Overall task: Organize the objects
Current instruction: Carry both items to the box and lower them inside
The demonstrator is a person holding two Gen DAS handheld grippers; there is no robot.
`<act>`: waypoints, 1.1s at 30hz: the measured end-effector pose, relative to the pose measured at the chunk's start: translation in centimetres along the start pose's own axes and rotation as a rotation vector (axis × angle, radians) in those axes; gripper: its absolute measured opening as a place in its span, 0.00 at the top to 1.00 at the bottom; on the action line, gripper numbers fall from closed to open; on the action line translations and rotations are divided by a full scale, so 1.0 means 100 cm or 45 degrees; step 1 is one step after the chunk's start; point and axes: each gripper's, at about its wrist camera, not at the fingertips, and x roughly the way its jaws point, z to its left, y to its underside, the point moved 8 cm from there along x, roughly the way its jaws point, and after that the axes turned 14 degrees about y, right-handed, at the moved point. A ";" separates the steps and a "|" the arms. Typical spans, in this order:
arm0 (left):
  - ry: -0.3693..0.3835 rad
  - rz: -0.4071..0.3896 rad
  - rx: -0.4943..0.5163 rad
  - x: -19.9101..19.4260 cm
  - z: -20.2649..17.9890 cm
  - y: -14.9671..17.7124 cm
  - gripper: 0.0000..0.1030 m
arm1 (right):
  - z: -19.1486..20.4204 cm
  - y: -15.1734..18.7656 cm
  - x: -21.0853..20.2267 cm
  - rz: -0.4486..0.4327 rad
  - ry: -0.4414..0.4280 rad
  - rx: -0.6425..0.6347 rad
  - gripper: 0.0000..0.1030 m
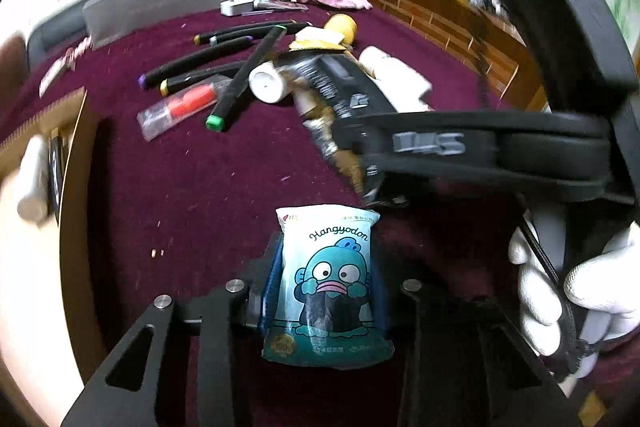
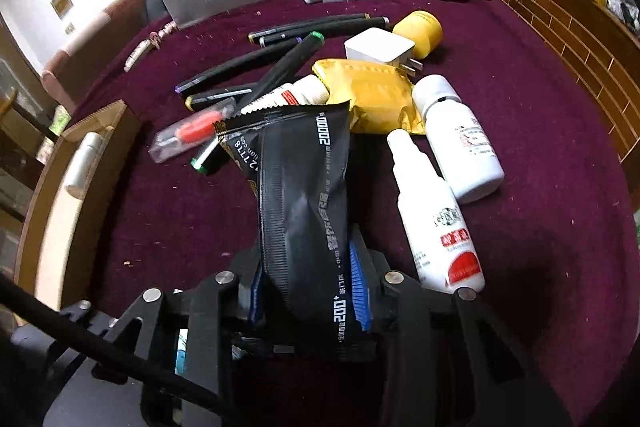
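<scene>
Left wrist view: motion blurs your right gripper (image 1: 360, 163) and the black foil snack packet (image 1: 332, 95) it carries, so the packet's print is unreadable there, and your white-gloved right hand (image 1: 568, 291) is cut off at the frame edge. Your left gripper (image 1: 326, 287) pinches a pale blue plastic pouch (image 1: 328, 283) between its blue pads; the pouch stands upright above the maroon cloth worktop (image 1: 192, 187), hiding the fingertips behind it. Its label reads "Hangyodon" over a teal cartoon fish face, and the small print at the bottom is too fine to read.

In the right wrist view, your right gripper (image 2: 308, 287) is clamped on the same black packet (image 2: 300, 203), which shows "20000" and "200+". The packet covers part of a white tube (image 2: 296, 93) and the edge of a crumpled yellow foil pouch (image 2: 372, 95).

Just right of it lie a slim white spray bottle with a red label (image 2: 436, 215) and a stouter white bottle (image 2: 460, 139), their writing too small to read. Black marker pens with coloured caps (image 2: 280, 67) lie scattered behind, with a clear case holding something orange (image 2: 192, 137). A white plug adapter (image 2: 380, 49) sits against a yellow jar (image 2: 420, 29). At the left, a cardboard box (image 2: 44, 195) holds a white bottle (image 2: 82, 163).
</scene>
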 end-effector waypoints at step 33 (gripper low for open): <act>-0.347 -0.289 -0.517 -0.160 0.266 -0.019 0.68 | 0.245 -0.044 -0.031 0.231 -0.646 -0.026 0.69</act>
